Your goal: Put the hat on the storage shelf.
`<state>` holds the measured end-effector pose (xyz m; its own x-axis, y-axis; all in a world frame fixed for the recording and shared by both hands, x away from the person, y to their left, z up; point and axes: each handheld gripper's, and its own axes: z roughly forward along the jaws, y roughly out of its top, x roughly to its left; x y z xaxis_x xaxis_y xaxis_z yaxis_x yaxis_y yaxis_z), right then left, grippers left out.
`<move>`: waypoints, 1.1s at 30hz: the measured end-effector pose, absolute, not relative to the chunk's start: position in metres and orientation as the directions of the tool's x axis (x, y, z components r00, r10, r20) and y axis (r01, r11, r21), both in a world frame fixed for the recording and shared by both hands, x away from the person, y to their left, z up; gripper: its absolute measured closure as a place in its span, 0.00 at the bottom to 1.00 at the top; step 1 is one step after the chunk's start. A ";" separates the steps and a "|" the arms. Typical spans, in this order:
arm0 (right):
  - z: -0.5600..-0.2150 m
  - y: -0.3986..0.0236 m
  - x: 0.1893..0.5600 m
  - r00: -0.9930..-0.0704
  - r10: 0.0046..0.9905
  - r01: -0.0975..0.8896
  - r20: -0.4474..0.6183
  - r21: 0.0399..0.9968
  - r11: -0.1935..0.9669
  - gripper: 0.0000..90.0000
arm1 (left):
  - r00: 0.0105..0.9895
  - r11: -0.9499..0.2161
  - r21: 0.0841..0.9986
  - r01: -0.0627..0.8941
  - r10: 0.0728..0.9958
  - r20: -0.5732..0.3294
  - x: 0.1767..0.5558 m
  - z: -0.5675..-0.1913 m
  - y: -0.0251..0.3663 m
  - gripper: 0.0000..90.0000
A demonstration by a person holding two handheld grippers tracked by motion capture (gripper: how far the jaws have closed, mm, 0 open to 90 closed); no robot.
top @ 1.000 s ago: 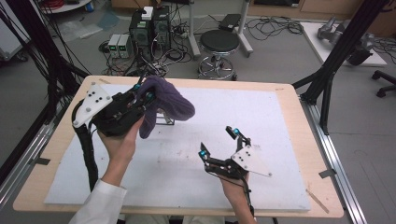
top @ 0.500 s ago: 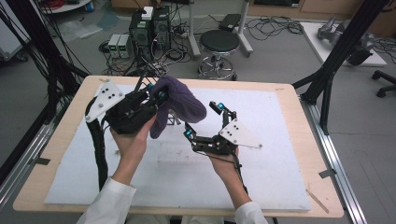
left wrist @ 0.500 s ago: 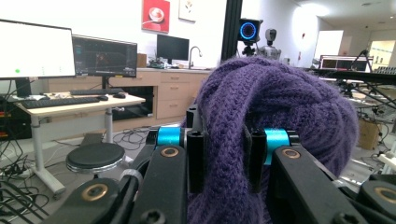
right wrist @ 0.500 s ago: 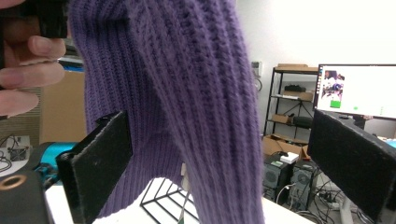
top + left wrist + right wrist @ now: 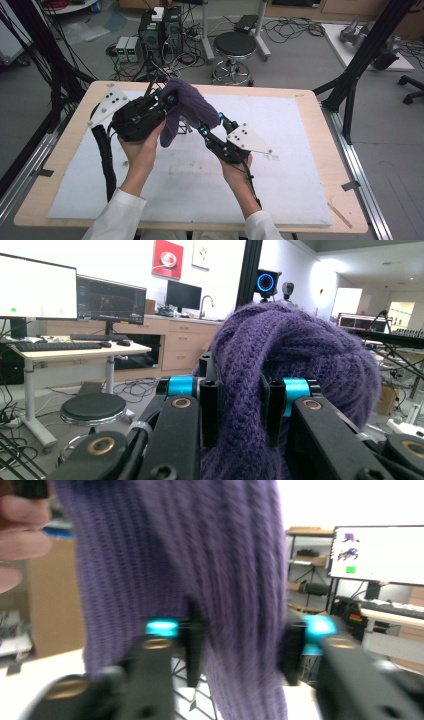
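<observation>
Purple knit hat (image 5: 187, 107): held up above the worktop (image 5: 300, 130), between the two grippers; ribbed wool, bunched.
Left gripper (image 5: 167, 100): fingers (image 5: 209, 412) clamped tight on a fold of the hat, seen close in the left gripper view.
Right gripper (image 5: 210, 125): fingers (image 5: 194, 640) have just been closing, with the hat's lower edge between them; touching the wool on both sides in the blurred right gripper view; firm pinch cannot be told.
Worktop: white mat on a wooden board; small wire stand (image 5: 186, 127) beneath the hat.
Writing: nothing legible on hat or grippers; monitors (image 5: 110, 300) lit, text too small to read.
Wall: red poster (image 5: 169, 259), wording unreadable.
</observation>
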<state>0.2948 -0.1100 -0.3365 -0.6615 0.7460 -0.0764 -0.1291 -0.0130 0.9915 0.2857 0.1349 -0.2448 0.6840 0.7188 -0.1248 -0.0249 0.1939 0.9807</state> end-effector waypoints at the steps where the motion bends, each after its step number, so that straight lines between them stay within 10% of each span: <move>1: -0.334 -0.108 0.294 -0.660 0.745 -0.137 -0.099 0.991 0.010 0.82 | 0.683 0.195 0.980 -0.025 0.719 -0.126 0.287 -0.245 0.136 0.85; 33: -0.263 -0.059 0.349 -0.627 0.779 -0.016 0.003 1.000 -0.017 0.88 | 0.635 -0.017 0.994 -0.105 0.768 0.080 0.371 -0.186 0.226 0.86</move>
<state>0.3495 -0.0590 -0.2627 -0.6267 0.7793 0.0031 -0.0164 -0.0172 0.9997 0.3713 0.2261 -0.1862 0.6351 0.7682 0.0803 -0.1046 -0.0174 0.9944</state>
